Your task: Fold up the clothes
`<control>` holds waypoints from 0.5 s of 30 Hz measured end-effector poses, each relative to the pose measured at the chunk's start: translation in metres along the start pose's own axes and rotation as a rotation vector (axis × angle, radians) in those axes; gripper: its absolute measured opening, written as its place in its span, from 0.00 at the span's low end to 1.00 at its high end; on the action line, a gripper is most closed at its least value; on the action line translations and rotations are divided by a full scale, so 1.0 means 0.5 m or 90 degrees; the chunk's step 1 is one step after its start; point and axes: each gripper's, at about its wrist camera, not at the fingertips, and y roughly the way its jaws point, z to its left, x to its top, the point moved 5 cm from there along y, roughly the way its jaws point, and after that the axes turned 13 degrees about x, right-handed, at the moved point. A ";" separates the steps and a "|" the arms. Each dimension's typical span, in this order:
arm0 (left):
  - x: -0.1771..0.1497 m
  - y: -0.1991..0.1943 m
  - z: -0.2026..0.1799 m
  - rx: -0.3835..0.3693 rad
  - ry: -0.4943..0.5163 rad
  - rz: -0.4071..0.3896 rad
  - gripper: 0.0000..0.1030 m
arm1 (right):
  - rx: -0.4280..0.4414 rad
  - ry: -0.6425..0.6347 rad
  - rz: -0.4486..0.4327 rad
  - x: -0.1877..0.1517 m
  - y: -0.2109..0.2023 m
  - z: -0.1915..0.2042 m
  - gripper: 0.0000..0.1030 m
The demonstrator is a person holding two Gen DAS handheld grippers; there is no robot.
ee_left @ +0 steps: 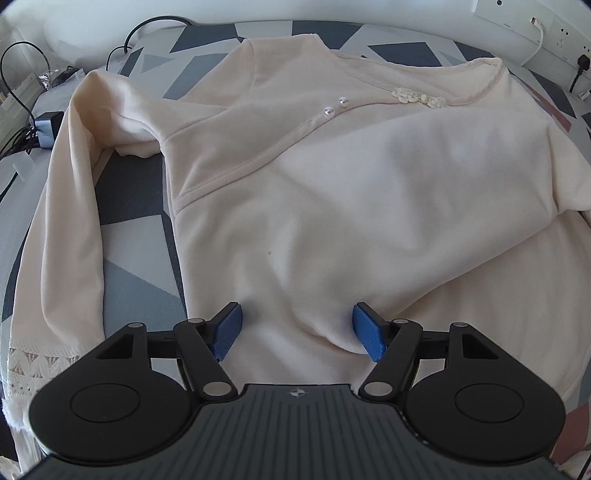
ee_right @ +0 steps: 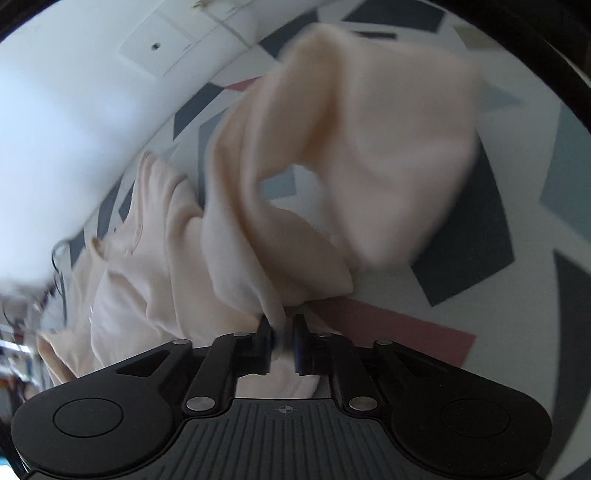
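Observation:
A cream long-sleeved top (ee_left: 332, 177) with pearl buttons lies spread on the patterned bed cover (ee_left: 136, 266). Its left sleeve (ee_left: 70, 221), with a lace cuff, runs down the left side. My left gripper (ee_left: 297, 328) stands open low over the top's lower body; a soft ridge of cloth lies between the blue pads (ee_left: 227, 328), which do not pinch it. In the blurred right wrist view, my right gripper (ee_right: 282, 332) is shut on a bunch of the cream top's other sleeve (ee_right: 388, 147). That sleeve is lifted off the bed cover (ee_right: 461, 240) in a loop.
Black cables and a grey charger block (ee_left: 46, 125) sit at the bed's far left edge. Wall sockets with a plug (ee_left: 561, 33) are at the upper right. A white wall (ee_right: 55, 110) runs along the far side of the bed.

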 end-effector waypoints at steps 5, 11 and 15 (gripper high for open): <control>-0.002 0.002 0.002 -0.002 -0.001 -0.004 0.68 | -0.004 -0.146 -0.017 0.017 -0.063 0.119 0.32; -0.006 0.000 0.004 -0.002 -0.001 -0.008 0.69 | -0.034 -0.253 -0.087 0.113 -0.048 0.174 0.35; -0.013 -0.006 0.005 0.000 0.004 -0.008 0.69 | -0.038 -0.271 -0.120 0.170 -0.048 0.190 0.31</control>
